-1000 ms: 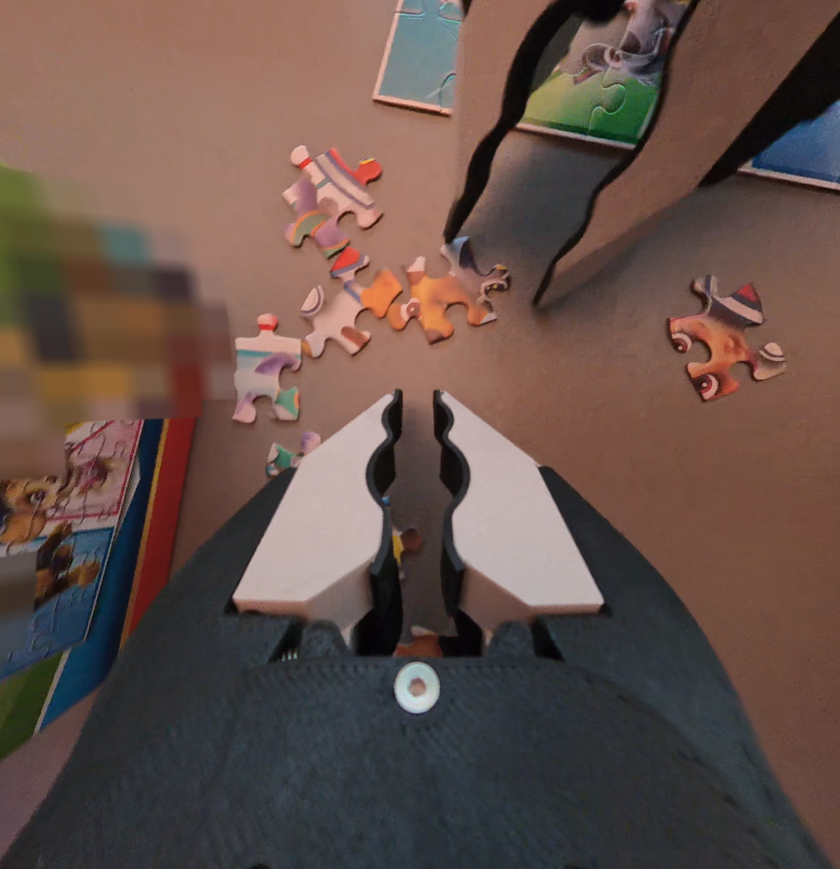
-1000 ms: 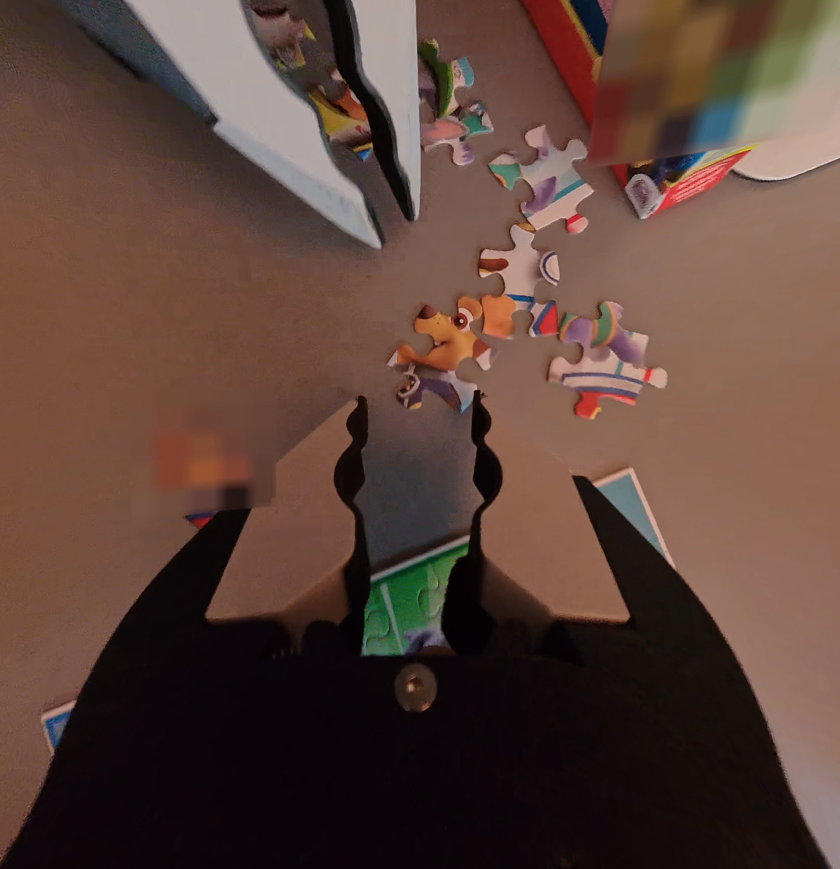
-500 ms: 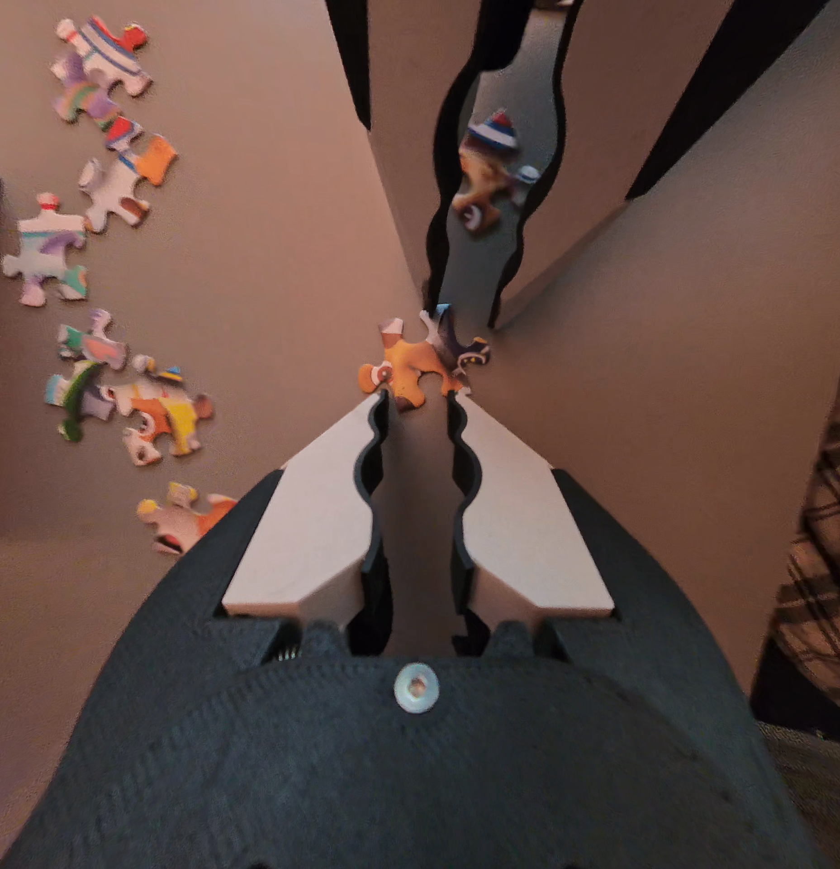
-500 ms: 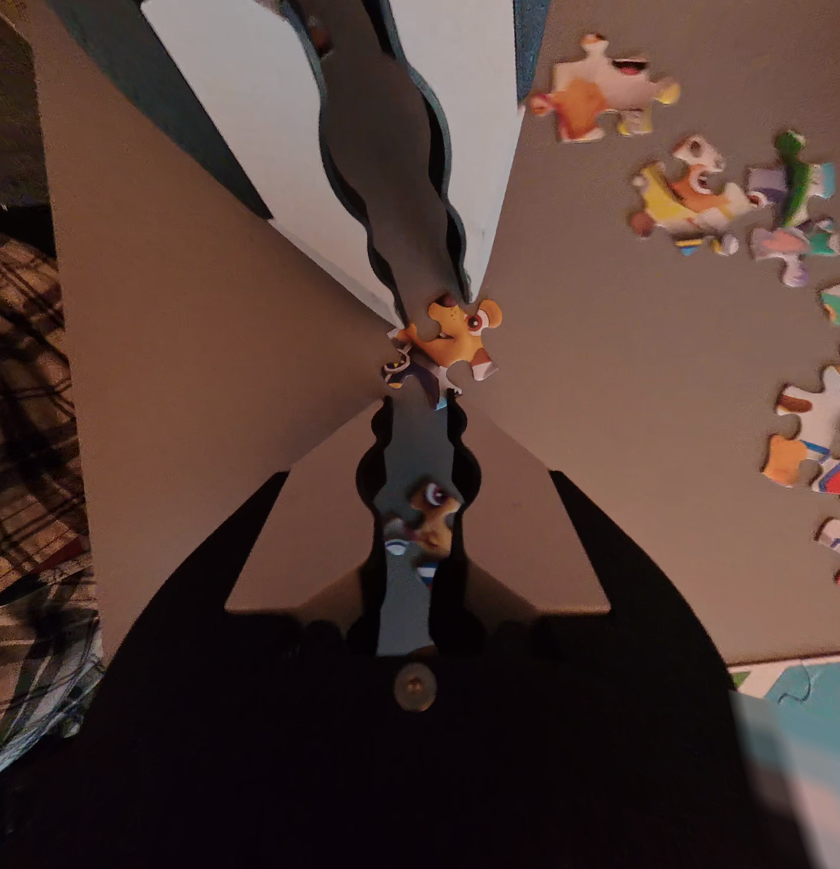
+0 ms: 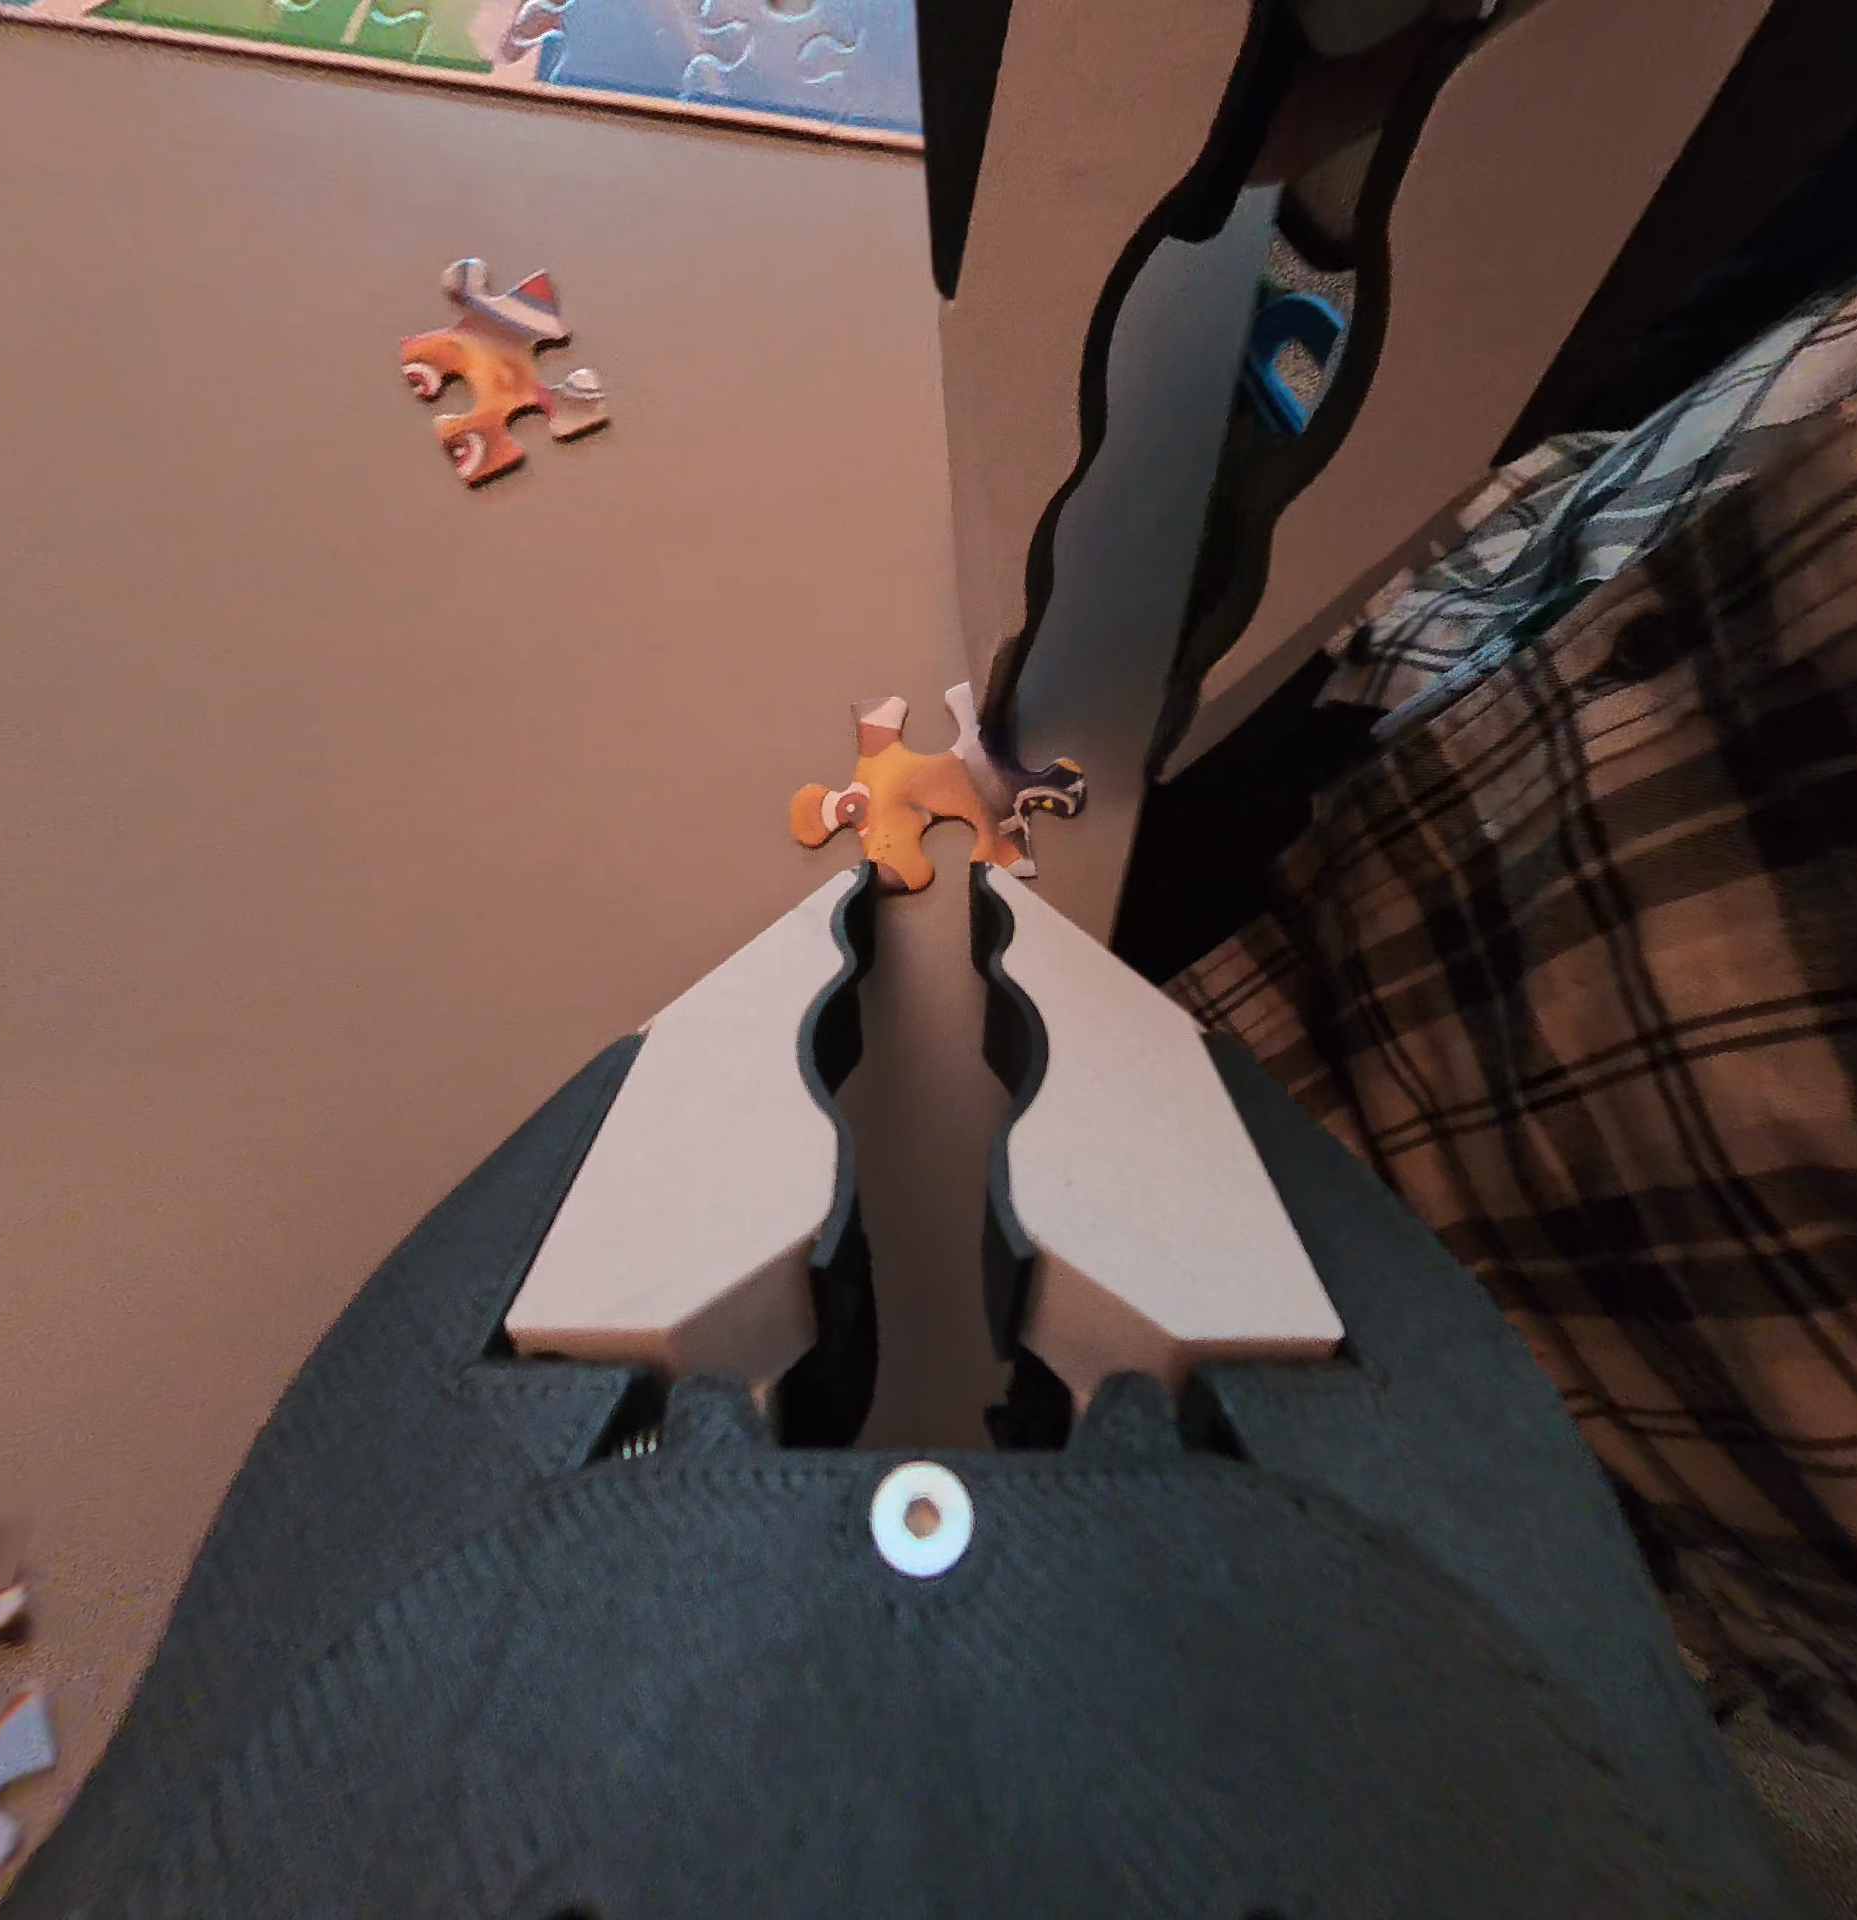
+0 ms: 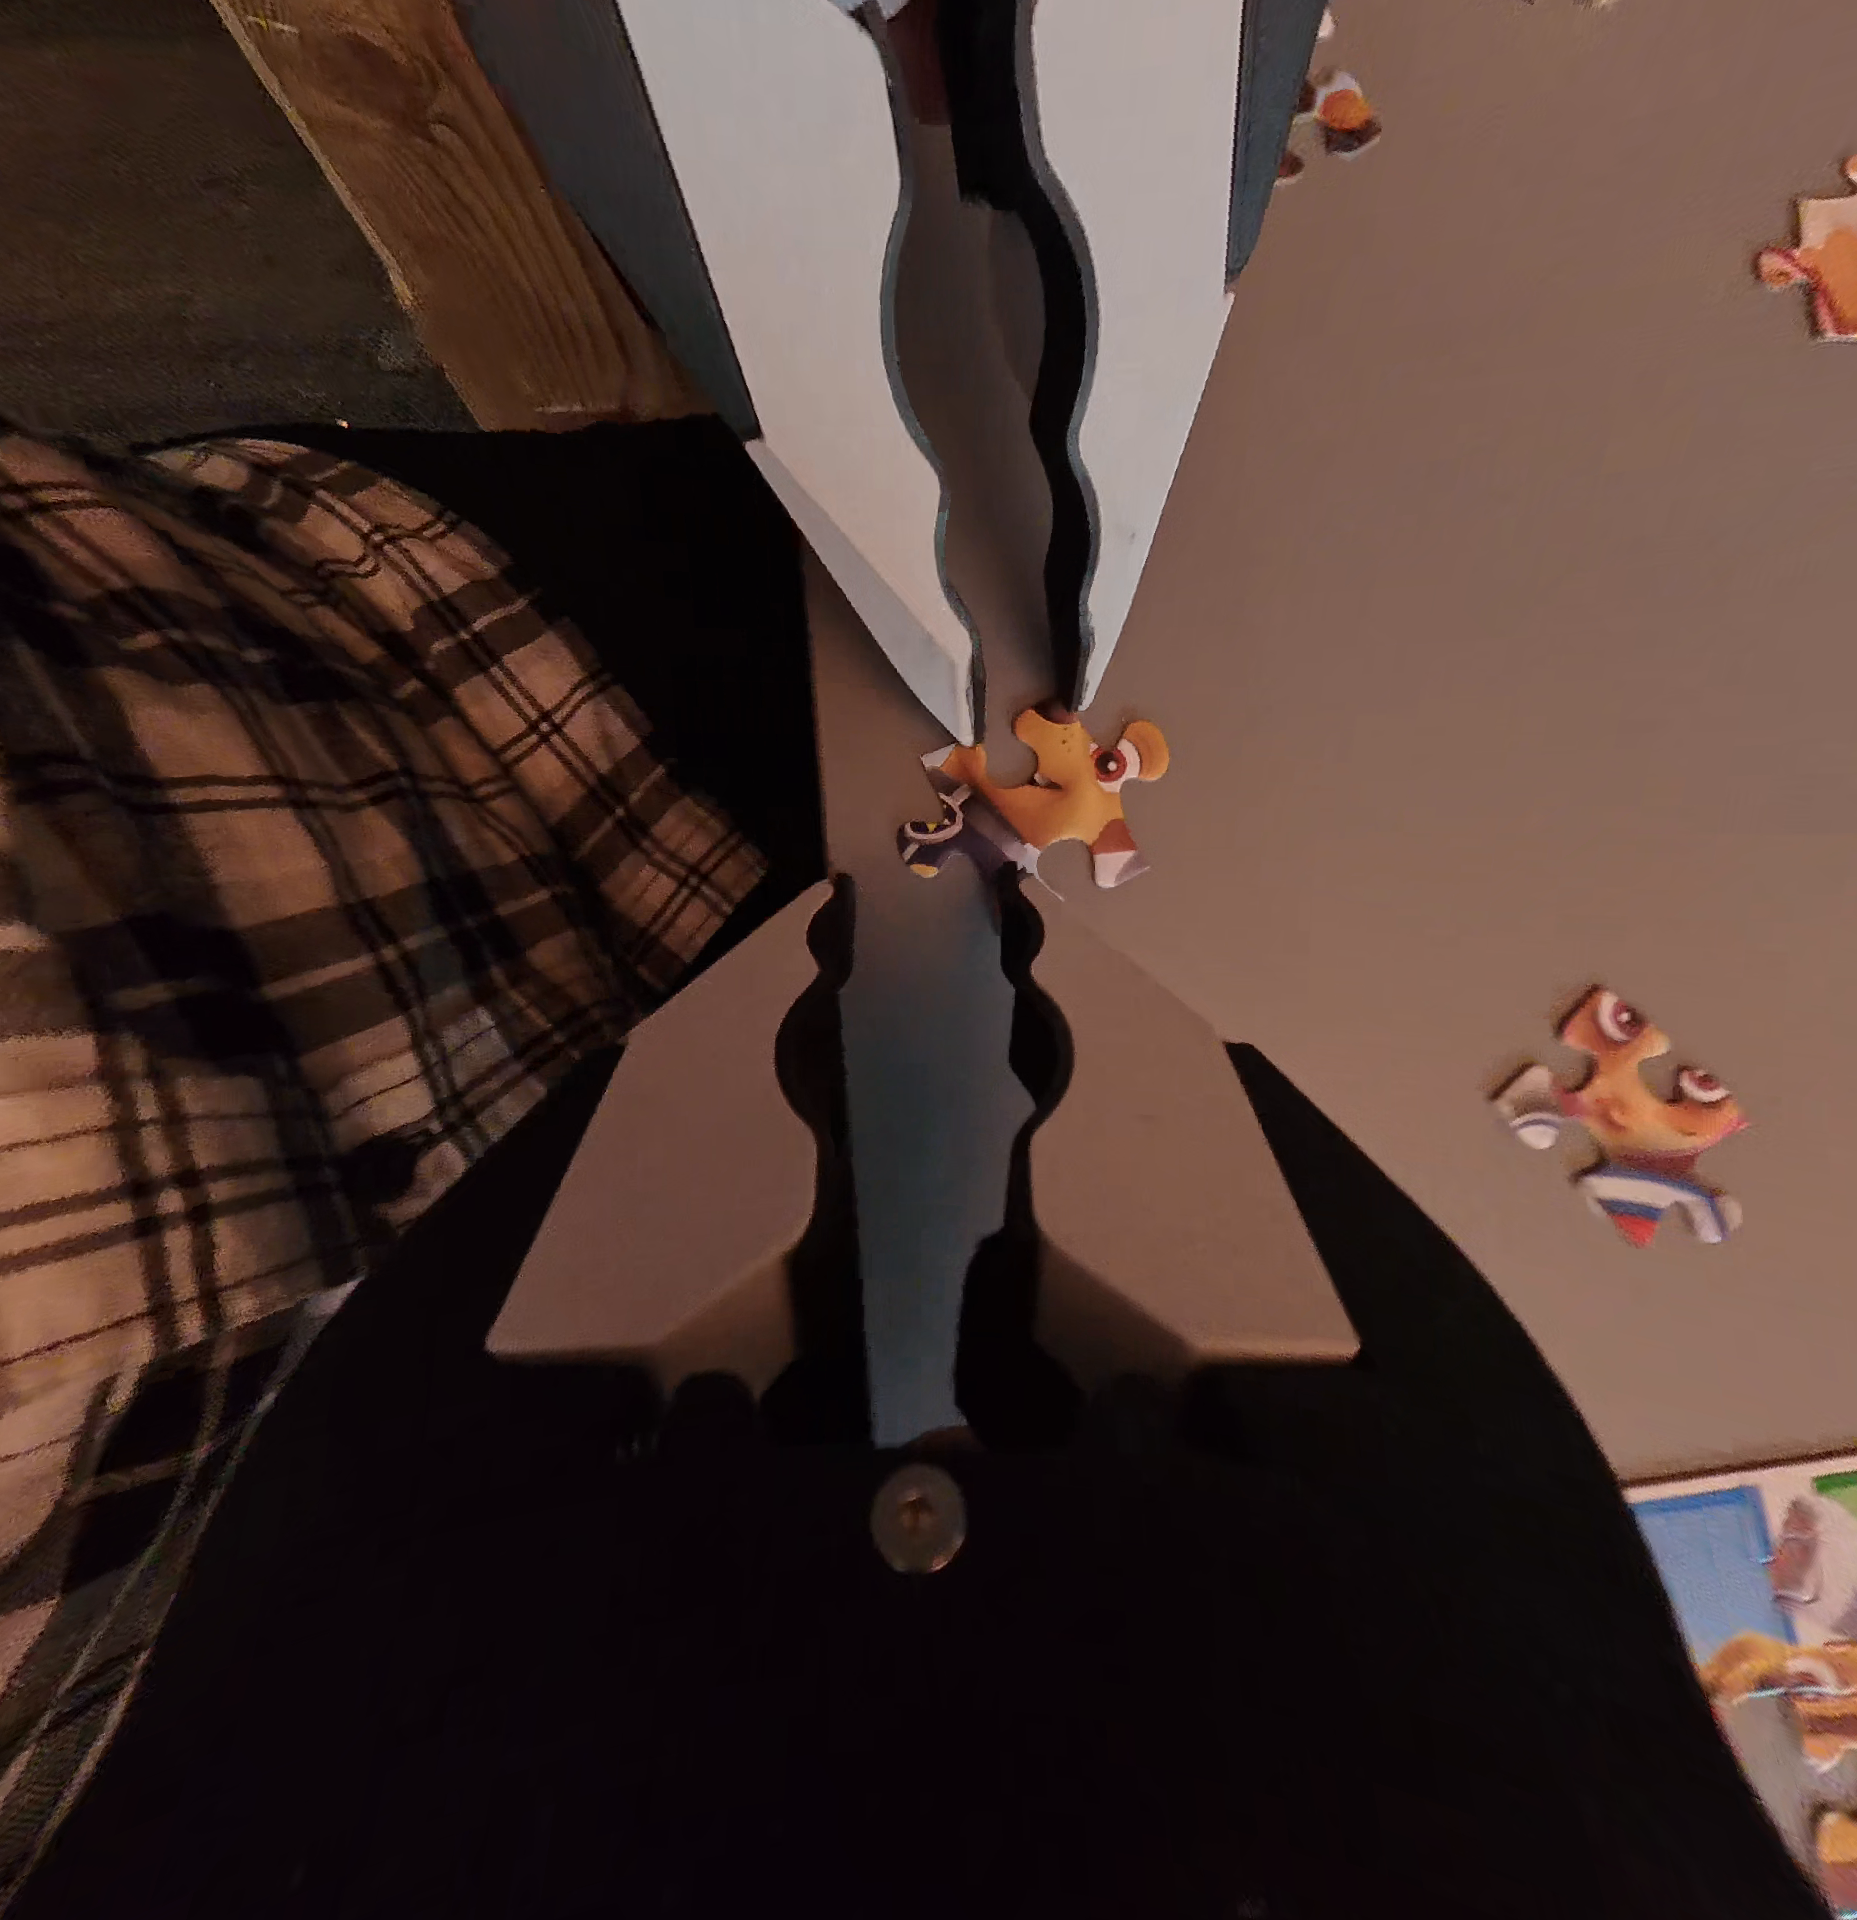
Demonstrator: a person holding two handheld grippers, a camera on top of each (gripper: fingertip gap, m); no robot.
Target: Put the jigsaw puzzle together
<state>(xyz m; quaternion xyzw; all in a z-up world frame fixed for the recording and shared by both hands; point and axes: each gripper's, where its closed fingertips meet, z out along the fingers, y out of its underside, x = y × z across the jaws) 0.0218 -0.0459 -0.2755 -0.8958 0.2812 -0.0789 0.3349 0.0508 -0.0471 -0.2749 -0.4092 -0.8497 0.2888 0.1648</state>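
Both tools, left (image 5: 919, 878) and right (image 6: 919, 888), spread, flank an orange piece (image 5: 908, 795), seemingly touching it.

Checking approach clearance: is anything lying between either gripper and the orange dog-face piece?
Nothing visible. The left gripper and right gripper flank the orange dog-face piece from opposite sides, fingertips right at its edges. The other loose piece lies well aside.

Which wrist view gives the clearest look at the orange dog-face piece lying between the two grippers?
The right wrist view: the orange dog-face piece lies face up there, well lit, nearly whole. The left wrist view shows the same piece flatter and blurrier, its far edge shaded beside the right gripper.
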